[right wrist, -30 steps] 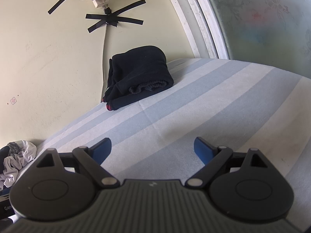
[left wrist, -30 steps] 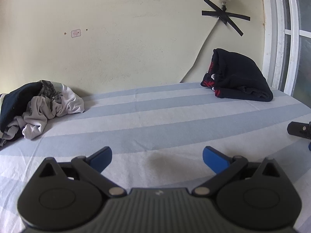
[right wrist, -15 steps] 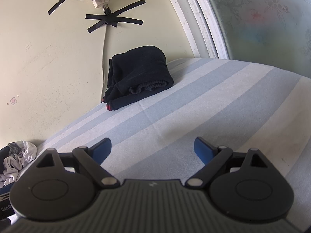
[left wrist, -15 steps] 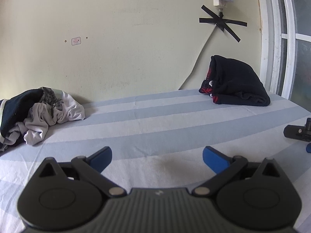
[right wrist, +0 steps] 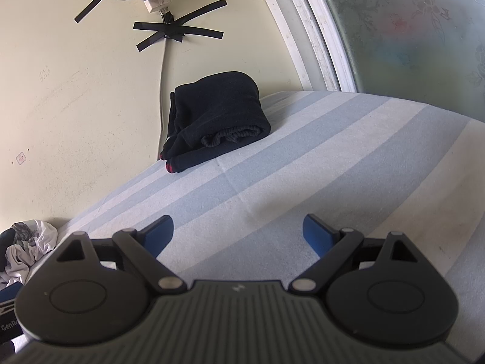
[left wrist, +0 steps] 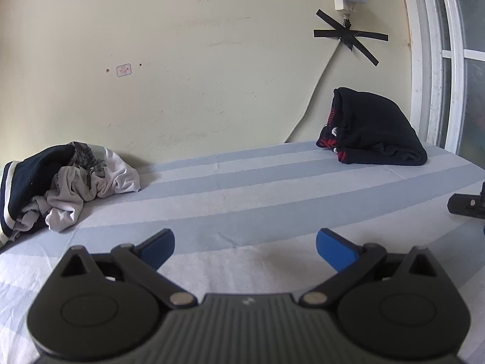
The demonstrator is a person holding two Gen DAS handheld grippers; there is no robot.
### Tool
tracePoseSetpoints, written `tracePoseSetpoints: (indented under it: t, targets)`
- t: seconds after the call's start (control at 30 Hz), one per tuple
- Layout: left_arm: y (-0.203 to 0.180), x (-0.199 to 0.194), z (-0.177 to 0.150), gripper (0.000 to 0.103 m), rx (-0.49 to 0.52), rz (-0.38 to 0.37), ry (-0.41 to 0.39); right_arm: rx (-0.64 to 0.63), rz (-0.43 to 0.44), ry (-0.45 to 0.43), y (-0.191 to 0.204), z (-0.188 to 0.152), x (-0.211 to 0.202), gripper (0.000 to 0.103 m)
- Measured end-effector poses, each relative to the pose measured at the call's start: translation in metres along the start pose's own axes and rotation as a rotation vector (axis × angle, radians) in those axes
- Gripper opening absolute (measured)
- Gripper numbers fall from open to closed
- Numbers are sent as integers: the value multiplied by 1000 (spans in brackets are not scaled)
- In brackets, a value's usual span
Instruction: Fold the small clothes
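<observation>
Two grippers, left gripper (left wrist: 245, 244) and right gripper (right wrist: 238, 232), hover with jaws wide and empty over the blue-and-white striped bed sheet (left wrist: 242, 188). Folded black garment (right wrist: 216, 115) sits by the wall in both views. Only the left view fully shows the crumpled white-and-navy clothes pile (left wrist: 60, 186).

It was a home bedroom: a striped bed sheet (left wrist: 242, 188), a cream wall (left wrist: 182, 60), piled clothes (left wrist: 66, 182), a frosted window (right wrist: 409, 30).

Bare striped sheet (left wrist: 242, 188) between crumpled pile (left wrist: 69, 179) and folded dark garment (left wrist: 376, 130).
</observation>
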State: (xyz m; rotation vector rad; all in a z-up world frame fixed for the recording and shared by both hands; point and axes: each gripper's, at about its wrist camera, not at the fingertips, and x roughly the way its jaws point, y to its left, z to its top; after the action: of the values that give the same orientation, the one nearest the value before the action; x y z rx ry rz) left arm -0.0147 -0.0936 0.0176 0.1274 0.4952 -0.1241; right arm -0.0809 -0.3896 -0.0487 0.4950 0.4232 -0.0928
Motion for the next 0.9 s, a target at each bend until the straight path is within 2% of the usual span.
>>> tracePoseSetpoints:
  t: [0.13, 0.73, 0.9]
  targets:
    - [1, 0, 0, 103, -6, 10, 4, -1, -2, 0, 1, -1, 0, 95]
    - [3, 5, -2, 103, -13, -45, 55, -2, -3, 0, 2, -1, 0, 95]
    - [3, 6, -2, 103, -15, -39, 64, -2, -3, 0, 2, -1, 0, 95]
